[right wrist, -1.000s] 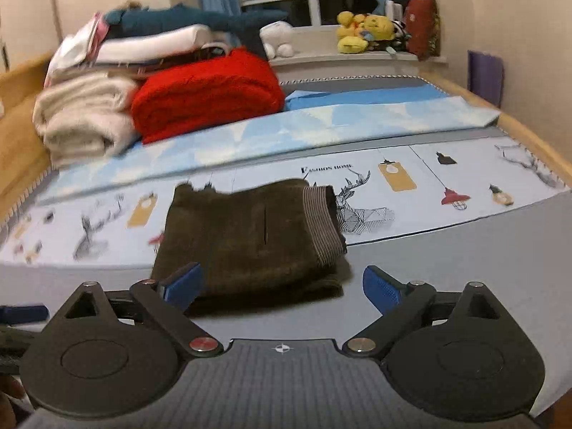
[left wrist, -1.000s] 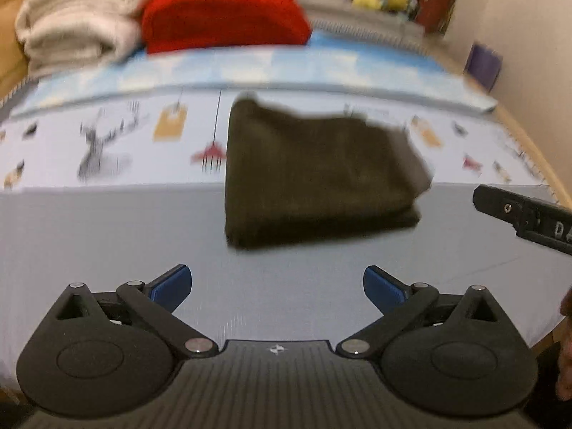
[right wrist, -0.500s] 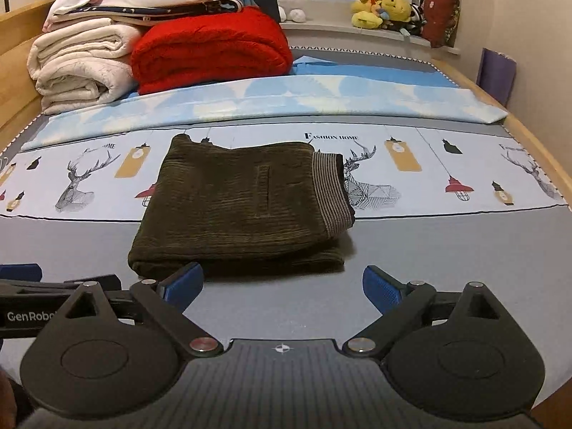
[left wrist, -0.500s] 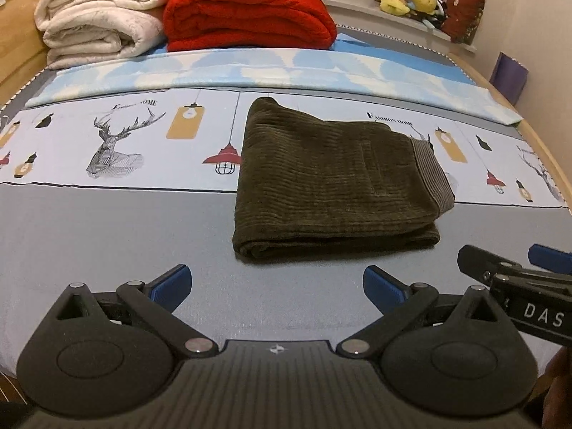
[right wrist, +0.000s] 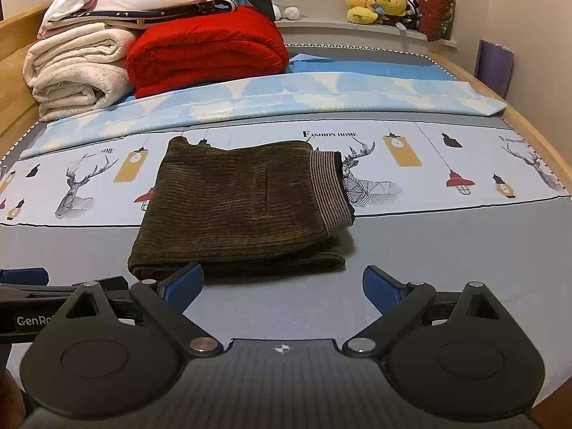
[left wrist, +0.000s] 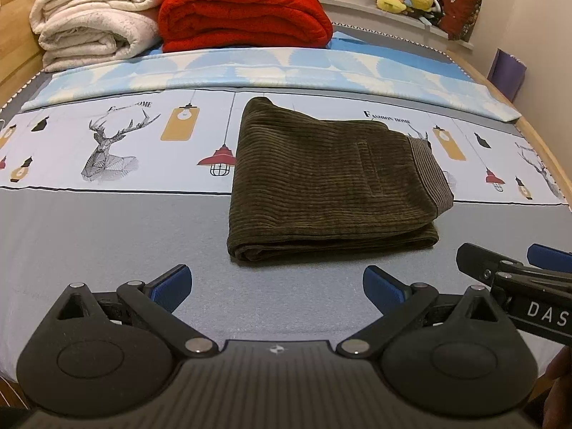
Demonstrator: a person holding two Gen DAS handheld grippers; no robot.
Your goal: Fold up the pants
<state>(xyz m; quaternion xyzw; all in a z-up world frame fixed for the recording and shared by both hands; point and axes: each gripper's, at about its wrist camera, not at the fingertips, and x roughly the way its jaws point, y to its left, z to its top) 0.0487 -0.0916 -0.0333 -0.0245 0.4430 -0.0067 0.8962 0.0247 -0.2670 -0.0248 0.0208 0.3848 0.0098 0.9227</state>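
Dark olive corduroy pants (left wrist: 329, 186) lie folded into a compact rectangle on the bed, striped waistband at the right; they also show in the right wrist view (right wrist: 243, 211). My left gripper (left wrist: 277, 286) is open and empty, hovering just short of the pants' near edge. My right gripper (right wrist: 282, 284) is open and empty, also just in front of the near folded edge. The right gripper shows at the right edge of the left wrist view (left wrist: 514, 271), and the left gripper shows at the left edge of the right wrist view (right wrist: 64, 289).
The bed sheet (left wrist: 107, 228) is grey with a printed deer and lamp band. A red folded blanket (left wrist: 243, 14) and cream blankets (left wrist: 89, 32) are stacked at the bed's far end. Plush toys (right wrist: 375, 3) sit on the windowsill. A wall runs along the right.
Both grippers have drawn back and steadied in front of the folded pants; the views went from blurred motion to still. The pants have not moved.
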